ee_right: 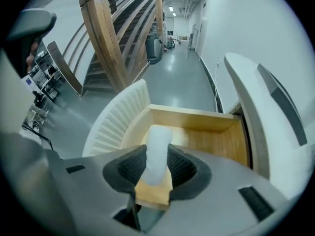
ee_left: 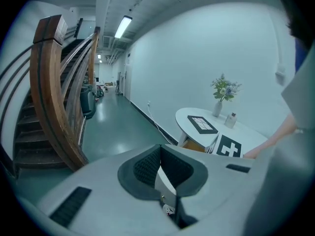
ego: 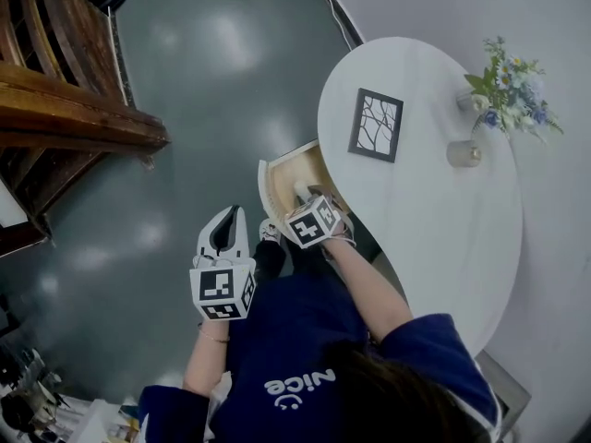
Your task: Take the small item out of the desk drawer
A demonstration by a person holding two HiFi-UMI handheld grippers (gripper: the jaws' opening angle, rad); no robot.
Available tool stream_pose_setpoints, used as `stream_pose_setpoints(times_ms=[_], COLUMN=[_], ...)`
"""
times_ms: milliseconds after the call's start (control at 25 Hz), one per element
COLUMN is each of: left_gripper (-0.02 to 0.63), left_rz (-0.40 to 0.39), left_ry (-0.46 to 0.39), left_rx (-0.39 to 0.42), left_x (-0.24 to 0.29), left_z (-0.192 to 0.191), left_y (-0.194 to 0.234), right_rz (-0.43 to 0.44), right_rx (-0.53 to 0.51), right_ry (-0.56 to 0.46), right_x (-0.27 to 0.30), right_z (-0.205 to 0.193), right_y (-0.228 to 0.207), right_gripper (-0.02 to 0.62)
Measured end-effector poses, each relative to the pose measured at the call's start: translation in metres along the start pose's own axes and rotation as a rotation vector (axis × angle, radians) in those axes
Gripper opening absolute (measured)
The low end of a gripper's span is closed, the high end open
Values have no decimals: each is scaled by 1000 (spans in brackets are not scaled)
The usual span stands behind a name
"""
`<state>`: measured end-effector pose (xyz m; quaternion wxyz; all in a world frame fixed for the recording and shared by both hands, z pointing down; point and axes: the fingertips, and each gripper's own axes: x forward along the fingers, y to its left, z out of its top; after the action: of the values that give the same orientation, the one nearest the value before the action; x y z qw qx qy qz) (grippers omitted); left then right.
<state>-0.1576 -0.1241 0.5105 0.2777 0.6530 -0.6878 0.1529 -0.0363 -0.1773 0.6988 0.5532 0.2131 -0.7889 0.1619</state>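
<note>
Low in the frame, the left gripper (ee_left: pixel 160 170) hangs with jaws together, empty. At centre, the right gripper (ee_right: pixel 153 175) is clamped on the small white item (ee_right: pixel 158 142), just above the open drawer (ee_right: pixel 216 136). It looks best to lift straight up with an even squeeze, clearing the ribbed drawer front (ee_right: pixel 115 119) beyond.

White small item (ee_right: pixel 156 154), pale-wood drawer (ee_right: pixel 211 136) with ribbed white front — black-framed branch-patterned picture (ego: pixel 375 125), white desk (ego: pixel 434 201)

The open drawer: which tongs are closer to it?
Right. The right tongs are at the drawer, closed on a white item; the left tongs hang apart from it, over the floor.
</note>
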Motion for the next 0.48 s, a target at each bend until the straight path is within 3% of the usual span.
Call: stream_pose_setpoints(times_ms=[480], left_gripper=[3], left_rz=[-69], left_ry=[-44], left_rx=[28], left_x=[1], left_z=[14], left_y=[-17], right_rz=[-58], right_rx=[92], right_ry=[-192], right_x=[-77], right_z=[29], right_y=[-8], right_gripper=[138])
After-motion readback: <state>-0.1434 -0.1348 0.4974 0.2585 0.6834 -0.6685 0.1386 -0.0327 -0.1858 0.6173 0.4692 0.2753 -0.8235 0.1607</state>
